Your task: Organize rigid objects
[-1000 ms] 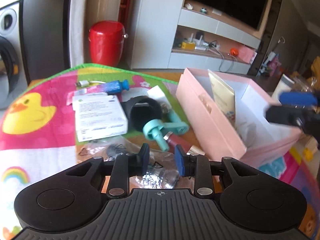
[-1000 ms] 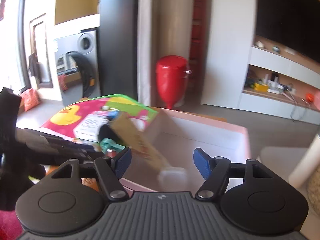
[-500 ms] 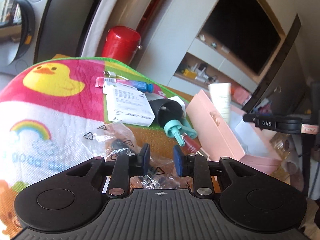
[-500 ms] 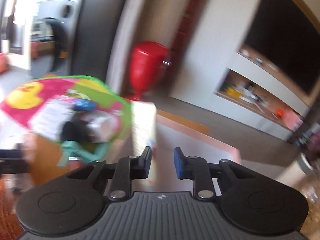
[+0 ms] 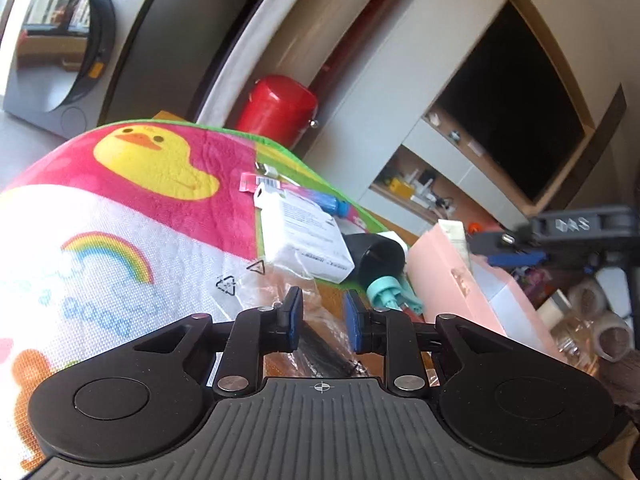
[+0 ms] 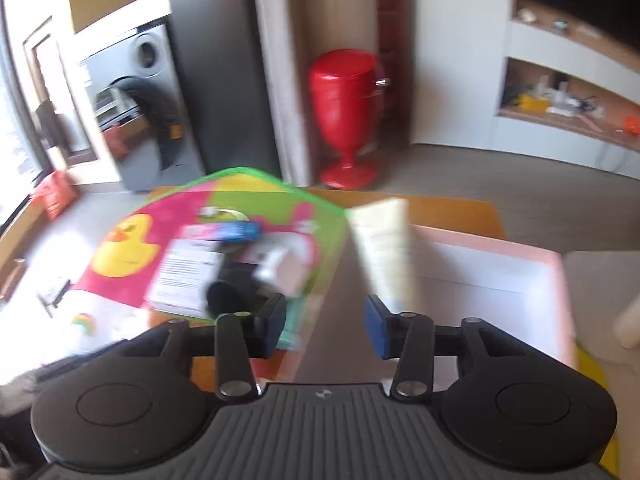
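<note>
Mat [image 5: 120,208] covers the table's left side; box [image 5: 452,280] sits to its right, off the mat. On the mat, far to near: tube [image 5: 320,200], carton [image 5: 304,236], cup on its side [image 5: 376,258] just right of the carton, plastic bag [image 5: 276,284] nearest, under the left gripper [image 5: 322,316]. Capped part [image 5: 386,290] lies between cup and box. Flat packet [image 6: 388,252] stands tilted at the box's left wall, probably inside; right view is blurred. Bin [image 5: 276,108] stands on the floor behind the table.

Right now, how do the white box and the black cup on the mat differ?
The white box is flat, rectangular and printed with text; the black cup is round, plain and tipped on its side. The box lies nearer the duck print, the cup nearer the pink box. Both rest untouched on the mat.
</note>
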`<move>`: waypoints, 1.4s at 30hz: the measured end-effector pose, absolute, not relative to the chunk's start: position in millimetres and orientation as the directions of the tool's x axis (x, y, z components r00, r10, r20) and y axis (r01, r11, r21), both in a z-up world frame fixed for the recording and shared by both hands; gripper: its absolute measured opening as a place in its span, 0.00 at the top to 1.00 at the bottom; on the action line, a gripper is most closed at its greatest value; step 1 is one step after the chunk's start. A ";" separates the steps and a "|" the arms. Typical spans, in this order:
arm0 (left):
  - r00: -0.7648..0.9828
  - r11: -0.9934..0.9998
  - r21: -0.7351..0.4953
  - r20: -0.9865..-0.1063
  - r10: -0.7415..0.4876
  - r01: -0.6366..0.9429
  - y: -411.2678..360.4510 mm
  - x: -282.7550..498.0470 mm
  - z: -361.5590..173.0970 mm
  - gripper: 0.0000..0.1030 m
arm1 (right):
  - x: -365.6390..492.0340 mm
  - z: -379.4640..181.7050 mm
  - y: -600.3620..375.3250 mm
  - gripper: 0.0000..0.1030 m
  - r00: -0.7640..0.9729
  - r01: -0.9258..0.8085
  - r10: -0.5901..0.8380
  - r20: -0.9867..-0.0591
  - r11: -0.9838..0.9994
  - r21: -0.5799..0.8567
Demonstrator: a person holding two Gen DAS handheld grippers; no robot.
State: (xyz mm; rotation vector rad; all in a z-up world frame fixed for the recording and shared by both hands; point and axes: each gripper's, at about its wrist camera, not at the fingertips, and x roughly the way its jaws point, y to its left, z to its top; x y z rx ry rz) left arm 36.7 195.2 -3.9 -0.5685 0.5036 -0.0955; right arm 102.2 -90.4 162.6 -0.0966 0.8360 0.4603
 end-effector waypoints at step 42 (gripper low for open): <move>0.867 0.742 -0.644 -0.464 -0.185 -0.186 230.6 30.2 -11.6 0.74 | -30.5 149.0 -68.6 0.36 0.520 -0.718 0.514 -0.682 0.696 -0.023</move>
